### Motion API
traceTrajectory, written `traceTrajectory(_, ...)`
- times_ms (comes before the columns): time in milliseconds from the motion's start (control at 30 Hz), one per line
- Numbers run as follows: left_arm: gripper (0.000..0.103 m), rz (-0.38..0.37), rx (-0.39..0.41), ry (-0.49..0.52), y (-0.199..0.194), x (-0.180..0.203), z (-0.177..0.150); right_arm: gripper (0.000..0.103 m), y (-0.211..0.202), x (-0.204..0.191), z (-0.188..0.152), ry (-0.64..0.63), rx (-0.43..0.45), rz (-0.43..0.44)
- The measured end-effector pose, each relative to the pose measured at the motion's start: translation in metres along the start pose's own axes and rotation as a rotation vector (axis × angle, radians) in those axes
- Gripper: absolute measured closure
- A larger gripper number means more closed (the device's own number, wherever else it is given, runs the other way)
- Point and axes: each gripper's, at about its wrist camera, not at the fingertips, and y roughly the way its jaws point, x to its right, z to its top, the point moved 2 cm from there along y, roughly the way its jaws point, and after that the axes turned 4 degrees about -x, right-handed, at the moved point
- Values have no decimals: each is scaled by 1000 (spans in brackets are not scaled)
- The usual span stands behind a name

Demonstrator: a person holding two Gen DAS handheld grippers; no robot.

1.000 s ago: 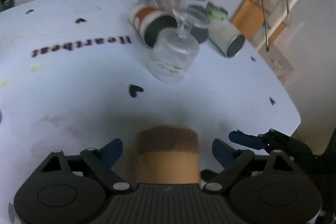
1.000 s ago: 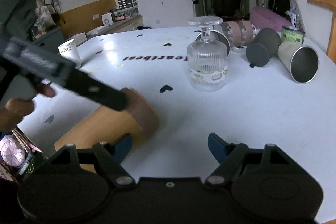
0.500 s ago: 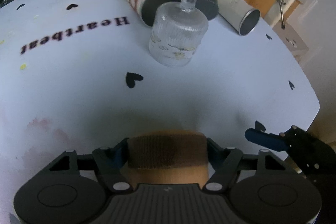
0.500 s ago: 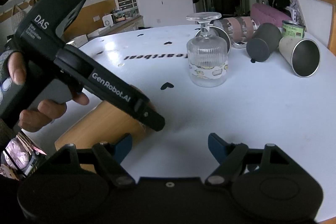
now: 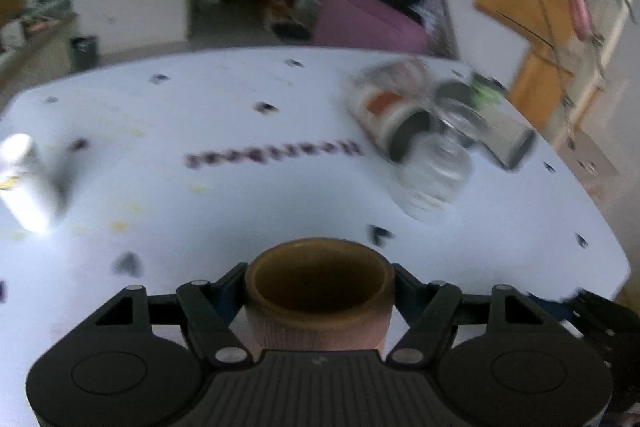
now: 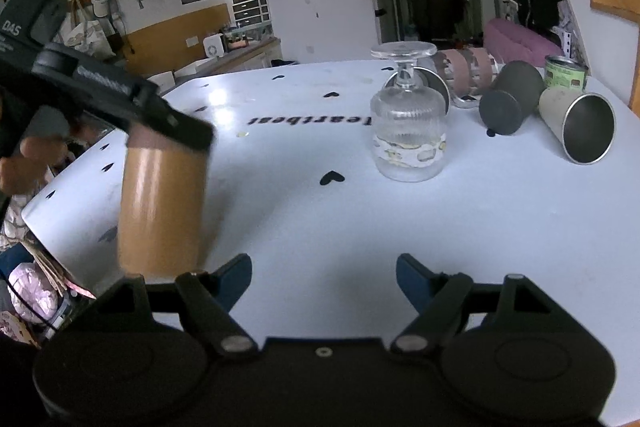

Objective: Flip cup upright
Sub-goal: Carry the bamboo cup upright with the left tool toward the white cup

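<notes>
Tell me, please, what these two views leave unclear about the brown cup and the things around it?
- Brown cup base: right wrist view, hidden behind the right tongs' body.
- Left tongs pads: left wrist view, hidden by the cup wall.
- Table lettering: left wrist view, motion blur.
- Green can label: too small.

- The cup (image 6: pixel 160 203) is tall and orange-brown, with a darker ribbed band at its rim.
- It stands nearly upright at lower left of the right wrist view.
- Its open mouth (image 5: pixel 318 279) faces up, bottom centre of the left wrist view.
</notes>
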Motion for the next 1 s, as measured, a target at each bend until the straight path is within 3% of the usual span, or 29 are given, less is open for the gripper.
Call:
traceTrajectory(367, 29, 311, 105, -109, 27, -82, 51, 23, 6, -4, -1, -1, -12, 2)
traceTrajectory(633, 29, 387, 192, -206, 45, -121, 90, 23, 8, 0, -3, 12, -19, -8)
traceTrajectory(833, 29, 408, 208, -271, 56, -138, 101, 23, 7, 1, -3, 9, -19, -14)
traceTrajectory(1000, 29, 468, 225, -291, 59, -145, 102, 23, 7, 2, -3, 14, -19, -16)
